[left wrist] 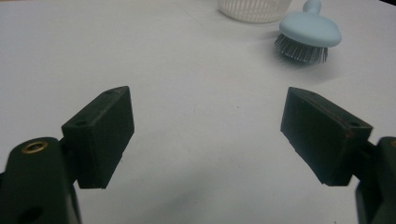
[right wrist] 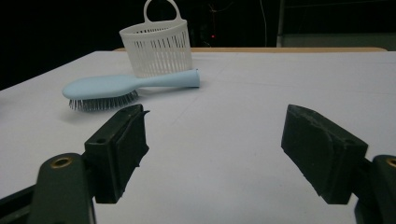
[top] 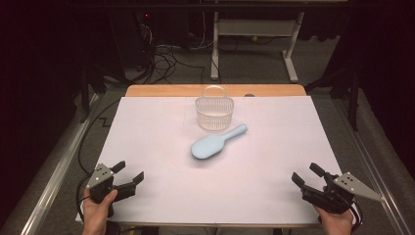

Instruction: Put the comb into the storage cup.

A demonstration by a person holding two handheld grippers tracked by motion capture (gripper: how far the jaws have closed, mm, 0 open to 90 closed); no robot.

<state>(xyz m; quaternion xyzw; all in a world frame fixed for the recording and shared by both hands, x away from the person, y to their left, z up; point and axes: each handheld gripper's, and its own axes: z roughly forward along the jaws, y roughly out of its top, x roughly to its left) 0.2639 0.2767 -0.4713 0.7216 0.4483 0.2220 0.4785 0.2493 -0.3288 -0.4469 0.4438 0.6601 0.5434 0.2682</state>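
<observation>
A light blue hairbrush (top: 215,142) lies bristles down near the middle of the white table (top: 161,191), its handle pointing toward the far right. Just behind it stands a white slatted basket (top: 214,110) with a loop handle. The brush (left wrist: 308,35) and the basket (left wrist: 254,9) appear far ahead in the left gripper view; the right gripper view has the brush (right wrist: 116,86) in front of the basket (right wrist: 156,46). My left gripper (top: 128,174) rests at the near left corner, open and empty. At the near right corner my right gripper (top: 306,175) is open and empty too.
The white sheet covers the table, with a wooden edge (top: 161,90) at the far side. Beyond it are cables (top: 166,58) on the floor and the legs of a white frame (top: 291,63). Metal rails run along both sides of the table.
</observation>
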